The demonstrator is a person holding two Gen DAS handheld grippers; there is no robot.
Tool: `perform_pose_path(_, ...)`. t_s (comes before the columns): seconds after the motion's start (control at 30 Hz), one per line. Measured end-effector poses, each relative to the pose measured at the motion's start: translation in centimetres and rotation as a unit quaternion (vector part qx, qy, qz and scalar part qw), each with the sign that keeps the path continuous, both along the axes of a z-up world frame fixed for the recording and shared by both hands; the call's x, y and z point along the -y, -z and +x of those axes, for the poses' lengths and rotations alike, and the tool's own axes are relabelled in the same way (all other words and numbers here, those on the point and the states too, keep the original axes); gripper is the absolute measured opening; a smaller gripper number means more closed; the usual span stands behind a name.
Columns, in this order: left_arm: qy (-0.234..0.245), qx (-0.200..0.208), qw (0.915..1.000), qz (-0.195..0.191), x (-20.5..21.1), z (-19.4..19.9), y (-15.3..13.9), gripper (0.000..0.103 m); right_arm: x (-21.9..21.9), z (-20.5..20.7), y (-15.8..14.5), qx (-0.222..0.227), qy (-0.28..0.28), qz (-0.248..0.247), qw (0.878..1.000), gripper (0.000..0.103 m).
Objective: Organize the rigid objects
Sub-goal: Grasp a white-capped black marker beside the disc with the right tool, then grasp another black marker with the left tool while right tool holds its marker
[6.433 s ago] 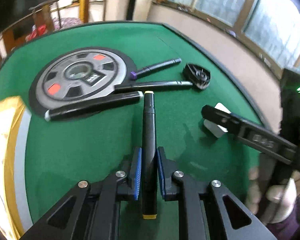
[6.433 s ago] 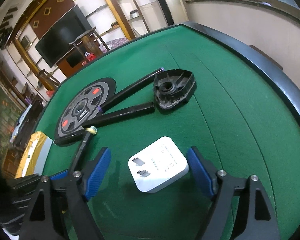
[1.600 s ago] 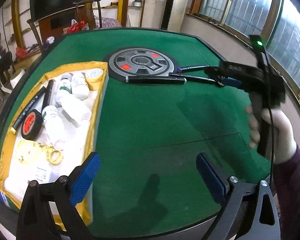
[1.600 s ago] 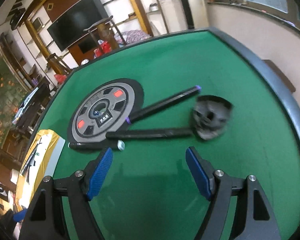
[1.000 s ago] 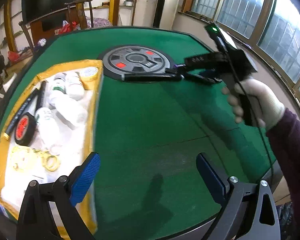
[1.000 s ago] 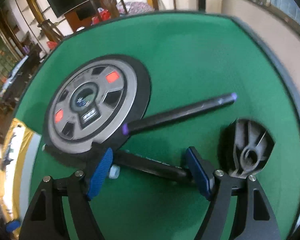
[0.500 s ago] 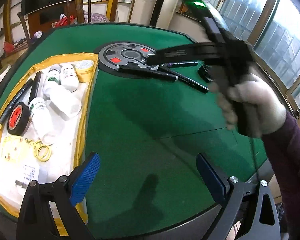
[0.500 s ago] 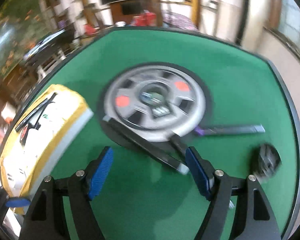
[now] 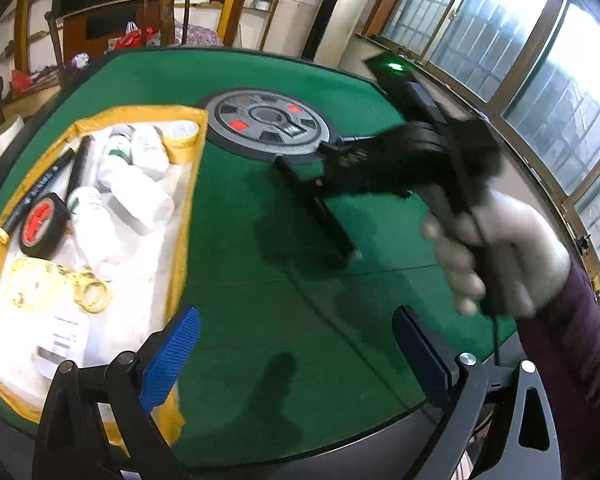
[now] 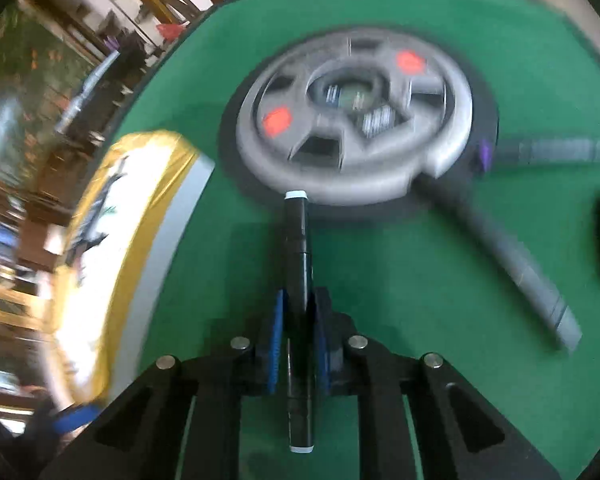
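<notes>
The right hand-held gripper (image 10: 298,336) has just snapped shut on a black marker (image 10: 300,248); half a sec ago its pads were wide apart w/ nothing between them. The marker now sits clamped lengthwise between the blue pads, white-capped tip pointing to 12 o'clock and just short of the grey disc (image 10: 356,116), its other end sticking out behind the pads toward 6. So the pick is done, I'd say; what's left for this item is the carry.

Left wrist view: the left hand-held gripper (image 9: 296,352) is wide open, holding nothing, hovering over bare green counter (image 9: 260,288) near the 6 o'clock edge. The gloved right hand (image 9: 496,248) is at 3 o'clock, blurred.

Drop-off is prob. the yellow-rimmed tray (image 9: 184,208) at 9 o'clock, already holding white bottles (image 9: 140,192), a tape roll (image 9: 40,224) and other markers. In the right wrist view the tray lies at 9 o'clock of the pads, near.

Still loose on the counter: a second dark marker (image 10: 512,264) at 3–4 o'clock, a purple-tipped one (image 10: 548,152) at 2, partly under the disc edge. Both blurred.
</notes>
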State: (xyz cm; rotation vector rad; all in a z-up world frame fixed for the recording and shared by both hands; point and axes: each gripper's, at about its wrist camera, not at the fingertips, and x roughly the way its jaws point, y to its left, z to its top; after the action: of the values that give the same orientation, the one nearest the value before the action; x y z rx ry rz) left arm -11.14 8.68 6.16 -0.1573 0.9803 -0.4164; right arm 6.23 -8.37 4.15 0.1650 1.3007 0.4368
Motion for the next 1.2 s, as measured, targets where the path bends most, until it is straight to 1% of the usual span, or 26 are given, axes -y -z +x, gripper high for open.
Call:
perform_pose_path(0.03, 0.0, -0.001, 1.0, 0.0, 0.1, 0.0, 0.1, 0.098, 0.4, -1.0, 0.1, -0.008, -0.001, 0.012, 1.0, 0.015)
perform_pose_path(0.1, 0.002, 0.003, 1.0, 0.007, 0.6, -0.1, 0.0, 0.098, 0.9, -2.6, 0.0, -0.008, -0.008, 0.018, 1.0, 0.015)
perform_pose_path(0.2, 0.007, -0.003, 1.0, -0.001, 1.2, 0.0, 0.1, 0.098, 1.5, -4.5, -0.3, 0.008, -0.018, 0.021, 1.0, 0.015)
perform_pose_path(0.27, 0.007, -0.005, 1.0, 0.002, 1.5, -0.1, 0.2, 0.098, 1.2, -5.5, -0.3, 0.018, -0.021, 0.019, 0.999, 0.015)
perform_pose_path(0.37, 0.003, -0.005, 1.0, 0.003, 1.6, -0.2, 0.1, 0.098, 1.1, -6.7, 0.4, 0.037, -0.024, 0.01, 0.999, 0.015)
perform_pose_path(0.43, -0.002, -0.005, 1.0, 0.004, 1.4, -0.1, 0.1, 0.098, 1.8, -7.7, 0.6, 0.045, -0.019, 0.013, 0.999, 0.014)
perform_pose_path(0.53, -0.011, -0.006, 0.9999, 0.001, 1.2, 0.1, 0.0, 0.098, 2.7, -9.0, 0.6, 0.067, -0.002, 0.004, 0.998, 0.015)
perform_pose_path(0.6, -0.009, -0.001, 1.0, 0.0, 1.7, 0.8, -0.4, 0.098, 4.5, -10.1, 0.3, 0.081, 0.016, -0.009, 0.997, 0.015)
perform_pose_path(0.63, -0.004, 0.004, 1.0, -0.002, 2.2, 1.3, -0.7, 0.098, 5.8, -10.8, 0.2, 0.089, 0.028, -0.021, 0.995, 0.015)
perform_pose_path(0.67, 0.001, 0.007, 1.0, -0.005, 2.9, 2.1, -1.0, 0.098, 6.6, -11.4, 0.1, 0.091, 0.036, -0.022, 0.995, 0.015)
perform_pose_path(0.73, 0.005, 0.007, 0.9999, -0.013, 4.4, 4.1, -1.4, 0.098, 9.3, -12.3, 0.0, 0.09, 0.062, -0.01, 0.994, 0.015)
perform_pose_path(0.87, -0.025, -0.019, 0.9992, -0.025, 8.4, 10.0, -0.8, 0.098, 13.3, -13.8, 0.1, 0.097, 0.107, 0.016, 0.989, 0.015)
perform_pose_path(0.93, -0.043, -0.029, 0.9984, -0.023, 11.1, 12.7, -0.2, 0.098, 14.6, -14.3, 0.1, 0.099, 0.124, 0.033, 0.987, 0.015)
perform_pose_path(1.03, -0.078, -0.03, 0.9965, 0.004, 14.3, 15.8, 0.2, 0.098, 16.6, -14.9, 0.4, 0.101, 0.141, 0.061, 0.983, 0.015)
perform_pose_path(1.13, -0.097, -0.019, 0.9931, 0.063, 17.1, 18.2, 0.7, 0.098, 18.0, -14.9, 0.8, 0.1, 0.154, 0.088, 0.979, 0.015)
perform_pose_path(1.2, -0.101, -0.024, 0.9902, 0.093, 18.3, 19.0, 1.5, 0.098, 18.6, -14.8, 1.2, 0.1, 0.159, 0.101, 0.977, 0.015)
